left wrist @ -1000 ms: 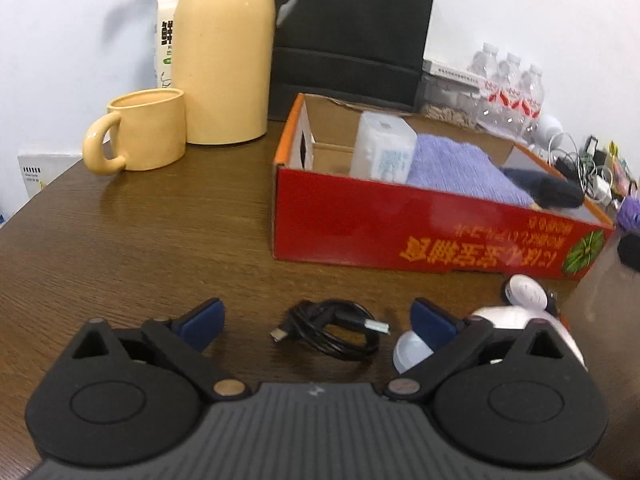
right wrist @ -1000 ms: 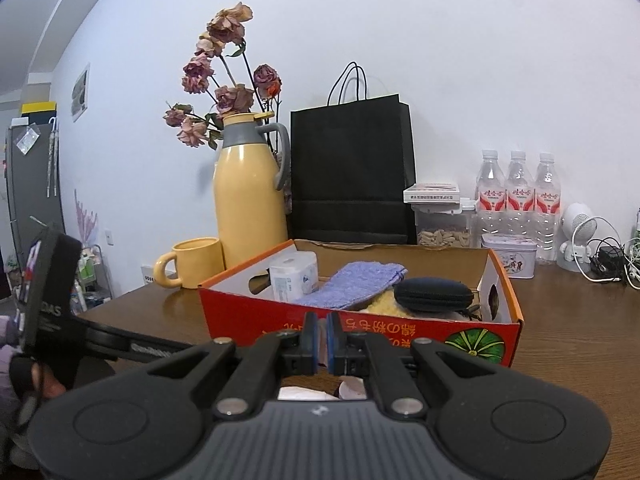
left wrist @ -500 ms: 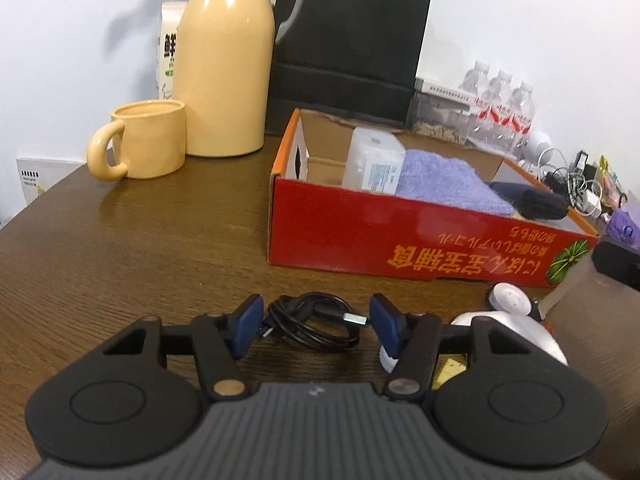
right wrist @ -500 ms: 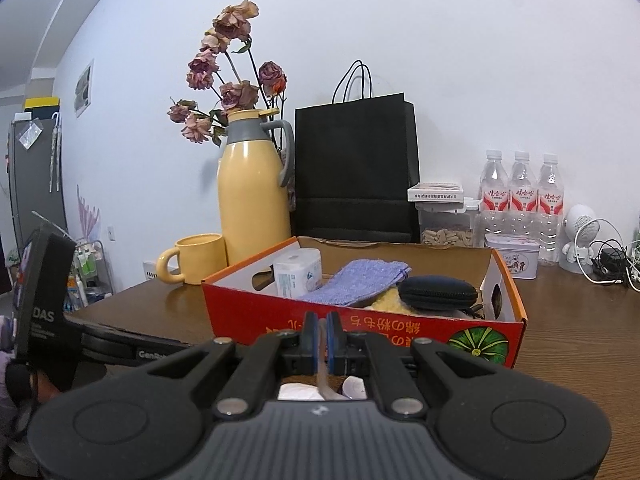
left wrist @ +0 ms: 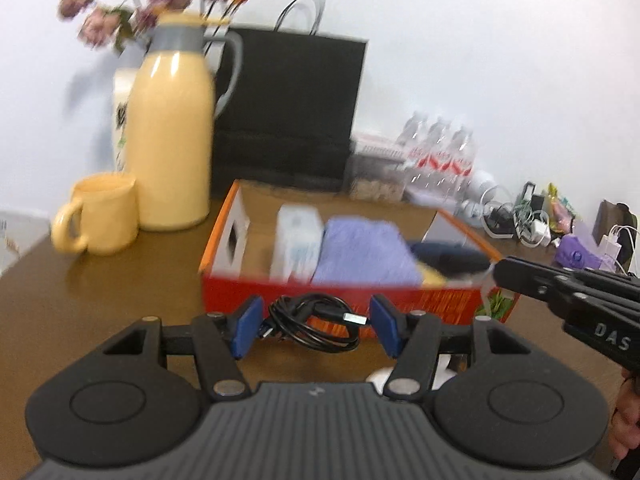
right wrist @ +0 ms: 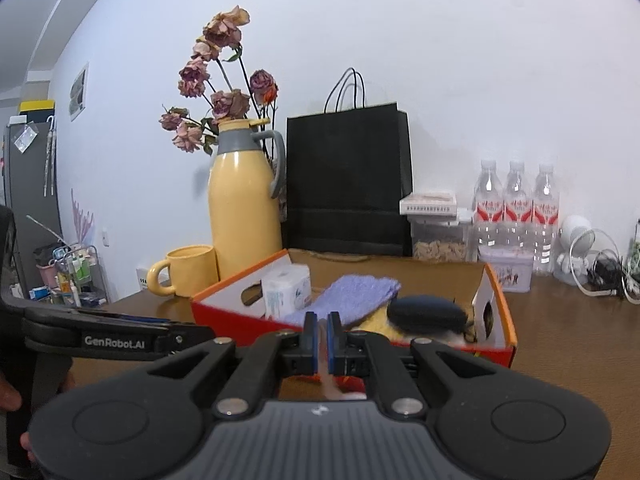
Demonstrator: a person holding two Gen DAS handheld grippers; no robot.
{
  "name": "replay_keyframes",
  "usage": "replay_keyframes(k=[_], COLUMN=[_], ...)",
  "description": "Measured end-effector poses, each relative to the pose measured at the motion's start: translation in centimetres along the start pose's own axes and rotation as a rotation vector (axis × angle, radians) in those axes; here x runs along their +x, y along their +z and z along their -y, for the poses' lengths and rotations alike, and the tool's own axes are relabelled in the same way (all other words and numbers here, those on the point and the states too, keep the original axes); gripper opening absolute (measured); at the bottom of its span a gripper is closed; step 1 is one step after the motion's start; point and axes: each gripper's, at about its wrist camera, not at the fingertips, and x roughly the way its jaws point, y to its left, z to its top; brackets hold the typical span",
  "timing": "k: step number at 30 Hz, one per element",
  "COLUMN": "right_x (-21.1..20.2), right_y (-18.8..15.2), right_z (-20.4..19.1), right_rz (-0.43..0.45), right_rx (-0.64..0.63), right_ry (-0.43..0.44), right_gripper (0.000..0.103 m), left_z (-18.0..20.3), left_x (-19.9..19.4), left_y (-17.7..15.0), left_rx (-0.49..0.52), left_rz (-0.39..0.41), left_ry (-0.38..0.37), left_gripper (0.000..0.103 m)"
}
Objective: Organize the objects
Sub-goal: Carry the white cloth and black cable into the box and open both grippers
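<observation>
Brown tabletop (left wrist: 100, 280) carries a red box (left wrist: 340, 296) beyond both tongs. Left gripper (left wrist: 314, 326) pinches a coiled black cable (left wrist: 312, 322); right gripper (right wrist: 322, 336) is pressed together, apparently empty.

A lived-in home room: wooden table (right wrist: 568, 344) bearing a yellow thermos jug (right wrist: 244, 204) of dried roses (right wrist: 218, 76), matching mug (right wrist: 188, 270), bottled water (right wrist: 516, 204), far left a refrigerator (right wrist: 30, 188).

Bare table (left wrist: 60, 300) lay free to the left of the red box (left wrist: 340, 300), up to the mug (left wrist: 102, 218) and jug (left wrist: 172, 140). The box's left end stood unfilled beside the tissue pack (left wrist: 296, 246); towel (left wrist: 364, 252) and dark case (left wrist: 452, 260) filled the rest.
</observation>
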Motion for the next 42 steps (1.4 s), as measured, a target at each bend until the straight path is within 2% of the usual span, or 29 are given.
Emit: replay_keyframes(k=[9,15,21,27,37,38,39,40,41,42], right_x=[2.8,6.5,10.4,13.5,14.6,14.6,14.5,14.5,14.4,14.3], right_y=[4.9,6.7,6.1,4.6,3.6,3.5,3.4,3.4,3.3,3.2], right_z=[1.1,2.3,4.7,6.8,8.0,7.9,7.8,7.7,7.7,7.6], right_rz=[0.059,0.066,0.055,-0.001,-0.059,-0.064,-0.070,-0.076,-0.084,-0.088], right_rx=[-0.038,-0.010,0.053,0.065,0.061,0.056,0.050,0.045,0.040,0.039], right_ry=[-0.048,-0.105,-0.138,-0.153,-0.179,-0.181,-0.182,-0.184,-0.182,-0.183], right_gripper=[0.003,0.003,0.003,0.003,0.006,0.011,0.014,0.014,0.022,0.041], left_z=[3.4,4.5,4.3,3.7,3.7,3.6,3.6,3.5,3.6,3.6], left_x=[2.8,6.0,10.0,13.4,14.4,14.2,14.0,13.7,13.5,13.2], left_y=[5.2,7.5,8.2,8.1,7.2,7.2,7.2,7.2,7.1,7.1], left_rx=[0.007,-0.039,-0.079,-0.056,-0.038,-0.040,-0.044,-0.049,-0.051,-0.052], left_rz=[0.106,0.162,0.157,0.106,0.093,0.105,0.118,0.133,0.151,0.167], left_ry=[-0.037,0.006,0.049,0.061,0.063,0.067,0.070,0.074,0.081,0.090], left_gripper=[0.060,0.060,0.060,0.060,0.061,0.067,0.079,0.085,0.093,0.103])
